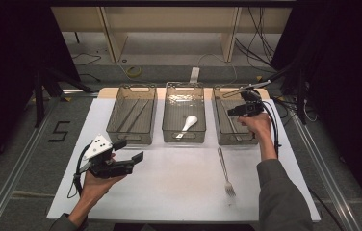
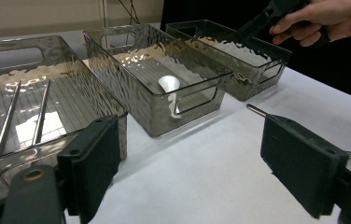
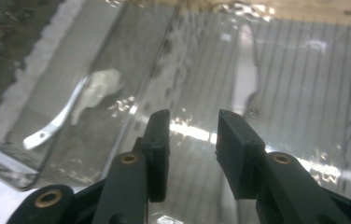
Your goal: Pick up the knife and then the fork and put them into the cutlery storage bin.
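Three clear ribbed bins stand in a row at the back of the white mat. My right gripper hovers over the right bin, jaws open with nothing between them. Below them a flat metal utensil lies on that bin's floor. A white spoon rests in the middle bin. A metal fork lies on the mat in front of the right bin. My left gripper is held open and empty above the mat's left front.
The left bin holds two thin metal rods. Metal rails run along both sides of the table, and cables trail from each gripper. Dark curtains and a wooden frame stand behind the bins.
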`<state>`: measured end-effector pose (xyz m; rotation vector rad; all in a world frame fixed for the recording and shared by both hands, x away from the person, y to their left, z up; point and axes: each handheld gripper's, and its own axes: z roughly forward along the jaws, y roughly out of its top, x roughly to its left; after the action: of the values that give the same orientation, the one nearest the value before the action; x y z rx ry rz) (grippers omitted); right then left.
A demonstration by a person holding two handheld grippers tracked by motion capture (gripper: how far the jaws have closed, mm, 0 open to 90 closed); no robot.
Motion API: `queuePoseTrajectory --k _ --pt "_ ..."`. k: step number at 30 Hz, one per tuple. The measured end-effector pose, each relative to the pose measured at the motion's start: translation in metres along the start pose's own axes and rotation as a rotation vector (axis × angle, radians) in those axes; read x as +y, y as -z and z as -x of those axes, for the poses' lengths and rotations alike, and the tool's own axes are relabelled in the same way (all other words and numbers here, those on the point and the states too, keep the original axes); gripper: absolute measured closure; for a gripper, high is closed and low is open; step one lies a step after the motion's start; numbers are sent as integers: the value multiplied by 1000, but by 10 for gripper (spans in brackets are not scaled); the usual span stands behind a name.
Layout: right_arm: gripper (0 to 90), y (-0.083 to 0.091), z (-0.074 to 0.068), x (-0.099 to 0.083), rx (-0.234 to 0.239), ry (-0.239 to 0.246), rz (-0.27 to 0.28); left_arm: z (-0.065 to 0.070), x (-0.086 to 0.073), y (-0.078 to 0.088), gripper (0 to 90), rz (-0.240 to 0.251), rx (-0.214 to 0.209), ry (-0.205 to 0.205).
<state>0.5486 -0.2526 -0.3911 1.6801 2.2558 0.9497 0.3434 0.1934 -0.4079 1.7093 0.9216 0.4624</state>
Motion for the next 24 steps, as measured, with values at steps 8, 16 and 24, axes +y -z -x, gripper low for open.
queuePoseTrajectory --k 8,16,24 --pt "495 17 -25 -7 107 130 27 0 0 0 196 1 1 0" --pt "486 33 -56 -33 200 256 44 0 0 0 197 4 2 -2" --pt "496 28 -68 -65 205 320 27 0 0 0 195 5 3 3"
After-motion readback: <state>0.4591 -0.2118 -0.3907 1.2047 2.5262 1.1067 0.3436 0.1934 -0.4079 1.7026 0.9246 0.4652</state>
